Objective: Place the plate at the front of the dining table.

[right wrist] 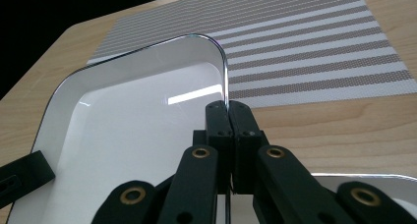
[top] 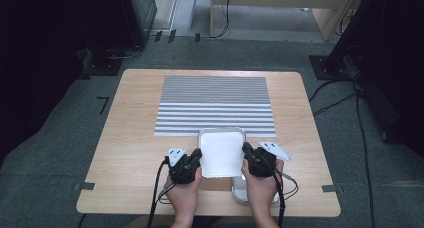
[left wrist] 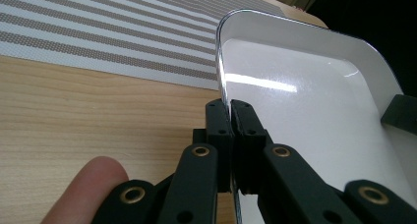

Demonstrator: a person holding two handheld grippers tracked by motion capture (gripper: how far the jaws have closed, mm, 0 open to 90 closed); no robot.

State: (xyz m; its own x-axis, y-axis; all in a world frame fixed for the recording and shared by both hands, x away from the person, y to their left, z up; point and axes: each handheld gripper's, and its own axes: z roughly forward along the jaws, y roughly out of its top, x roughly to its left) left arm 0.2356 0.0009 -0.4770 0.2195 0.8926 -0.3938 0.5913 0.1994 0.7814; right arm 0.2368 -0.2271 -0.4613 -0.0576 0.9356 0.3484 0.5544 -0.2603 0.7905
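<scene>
A white rectangular tray (top: 221, 153) with a thin metal rim is held over the near middle of the wooden table, its far edge at the striped placemat (top: 215, 105). My left gripper (top: 196, 159) is shut on the tray's left rim (left wrist: 222, 81), jaws pinched on either side of the edge (left wrist: 230, 106). My right gripper (top: 246, 155) is shut on the tray's right rim (right wrist: 223, 71), its jaws meeting at the edge (right wrist: 228, 108). The tray (right wrist: 133, 130) is empty inside (left wrist: 314, 121).
A second white tray (top: 241, 190) lies on the table under my right hand, partly hidden; its rim shows (right wrist: 364, 177) in the right gripper view. The grey and white striped placemat (left wrist: 98, 27) covers the table's far middle. Cables trail from both grippers.
</scene>
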